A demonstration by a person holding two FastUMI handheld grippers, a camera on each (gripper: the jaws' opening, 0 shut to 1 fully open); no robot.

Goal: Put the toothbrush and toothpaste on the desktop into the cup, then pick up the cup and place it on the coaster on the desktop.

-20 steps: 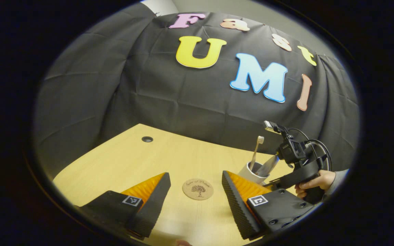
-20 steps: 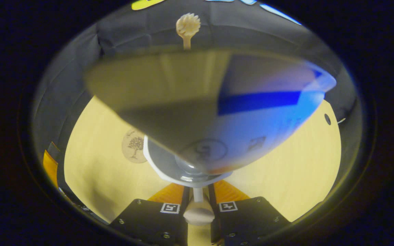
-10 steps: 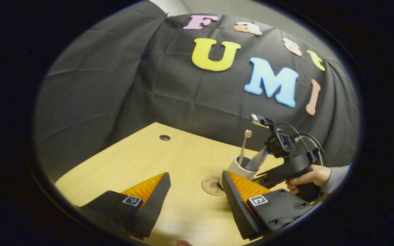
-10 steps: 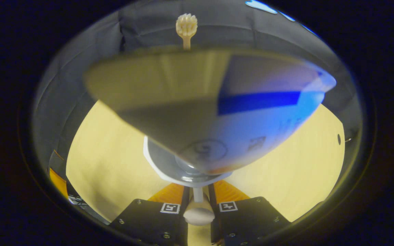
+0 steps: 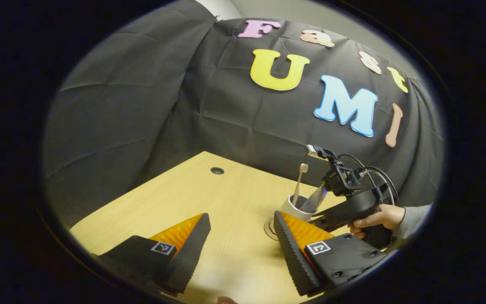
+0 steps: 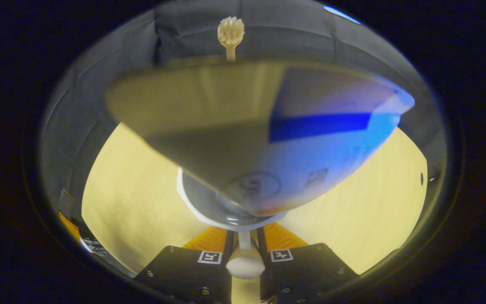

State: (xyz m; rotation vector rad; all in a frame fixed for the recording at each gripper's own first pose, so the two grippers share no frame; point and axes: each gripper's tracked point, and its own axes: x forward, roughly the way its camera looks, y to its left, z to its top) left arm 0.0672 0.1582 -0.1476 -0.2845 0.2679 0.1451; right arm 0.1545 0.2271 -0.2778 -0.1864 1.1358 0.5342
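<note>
The last step is in hand: the white cup (image 5: pixel 290 207), with the toothbrush (image 5: pixel 299 182) and the toothpaste (image 5: pixel 315 197) already standing in it, is over the round coaster (image 5: pixel 268 227), whose edge peeps out just beside the cup's base in the left gripper view; whether the cup already rests on the coaster or hangs just above it I cannot tell. The right hand-held gripper (image 6: pixel 244 247) has its two fingers drawn in narrow on the cup's handle (image 6: pixel 244 266), gripping it from either side, and the toothpaste tube looms close and blurred above the cup's rim in the right gripper view, with the toothbrush head standing up behind it. A hand (image 5: pixel 377 218) holds that hand-held gripper on the far side of the cup from the coaster's visible edge. The left hand-held gripper (image 5: pixel 241 244) stands wide and empty, low over the counter (image 5: pixel 209 202) near the coaster, one finger partly covering the cup's base. By my judgement, the next move calls for settling the cup square on the coaster, then parting the fingers from the handle and drawing back without tipping the cup. The counter is pale wood with a small dark hole (image 5: pixel 217 170) well beyond the cup, and black cloth hangs behind it.
</note>
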